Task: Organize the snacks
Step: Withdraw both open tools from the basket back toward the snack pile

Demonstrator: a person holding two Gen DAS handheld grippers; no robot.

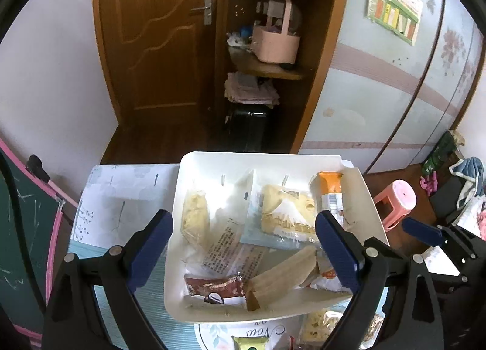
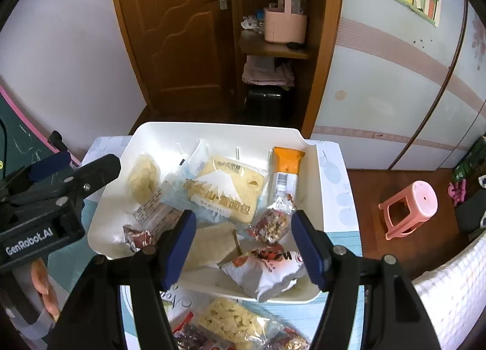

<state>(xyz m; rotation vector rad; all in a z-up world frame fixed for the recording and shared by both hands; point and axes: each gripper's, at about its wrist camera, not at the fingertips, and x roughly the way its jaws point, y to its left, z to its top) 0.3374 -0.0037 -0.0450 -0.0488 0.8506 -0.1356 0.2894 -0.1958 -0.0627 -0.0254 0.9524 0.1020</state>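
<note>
Two hand-held grippers hang over one white tray [image 2: 313,168] that rests on a small table [image 1: 121,195] with a floral cover. The left gripper [image 1: 244,251] has its two blue-padded jaws spread wide, with nothing between them. The right gripper [image 2: 243,246] has its jaws about half apart and likewise grips nothing; a white and red packet [image 2: 264,271] lies in the tray below the gap.

Contents of the tray, counted from the right wrist view: one pale dumpling-shaped pastry [image 2: 142,178] in clear wrap at the left; one flat bread pack printed with a mountain [image 2: 226,192] at the centre; one orange-topped tube pack [image 2: 285,171] leaning at the right wall; one clear pack of mixed nuts [image 2: 273,224] just below it; one dark red wrapper [image 2: 136,236] at the near left corner; one beige wafer pack [image 2: 212,245] near the middle front; and the white and red packet at the near right edge. That makes seven packs that can be told apart; overlaps may hide more.

Outside the tray, on the near part of the table, lies one bag of pale crisps [image 2: 234,322], with at least two more packs partly cut off at the frame edge.

Background: one brown door [image 1: 158,40], one pink basket [image 1: 275,43] on a shelf, one pink stool [image 2: 410,207] on the floor.
</note>
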